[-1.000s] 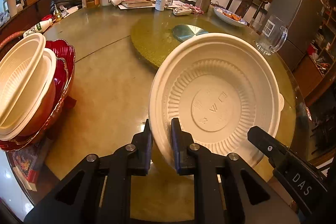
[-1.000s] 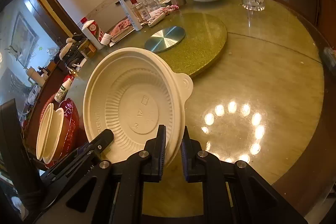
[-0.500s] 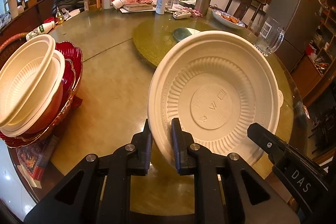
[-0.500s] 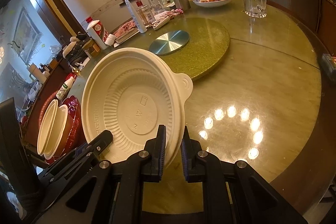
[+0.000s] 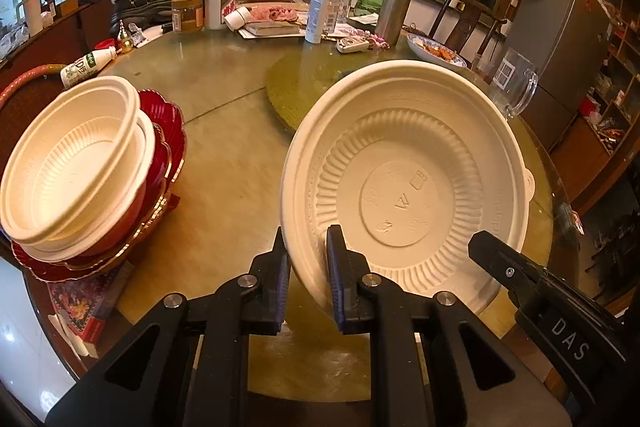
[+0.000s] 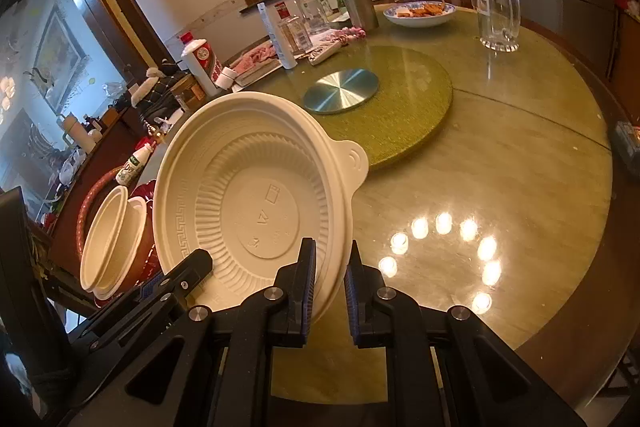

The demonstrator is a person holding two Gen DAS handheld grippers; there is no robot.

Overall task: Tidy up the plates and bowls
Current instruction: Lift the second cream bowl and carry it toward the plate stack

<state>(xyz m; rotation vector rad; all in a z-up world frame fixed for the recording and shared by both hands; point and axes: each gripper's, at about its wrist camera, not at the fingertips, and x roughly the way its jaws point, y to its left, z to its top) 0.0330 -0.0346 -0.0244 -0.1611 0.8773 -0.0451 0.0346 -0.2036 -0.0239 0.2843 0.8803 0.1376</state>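
Pinching cream bowl (image 5: 404,183) rim, left gripper (image 5: 307,275), above table (image 5: 224,163); 2 stacked bowls (image 5: 72,163) far left | right gripper (image 6: 330,287) pinches same bowl (image 6: 256,211) rim, tilted, stack (image 6: 112,239) left

The cream plate (image 5: 404,187) hides the table (image 5: 224,155) behind it at right of the frame and part of the glass pitcher (image 5: 516,87). Its near rim vanishes between the left claw's (image 5: 307,267) fingers. Embossed marks at its centre are too small to read. The red dish (image 5: 160,131) sits largely covered by stacked bowls (image 5: 76,163).
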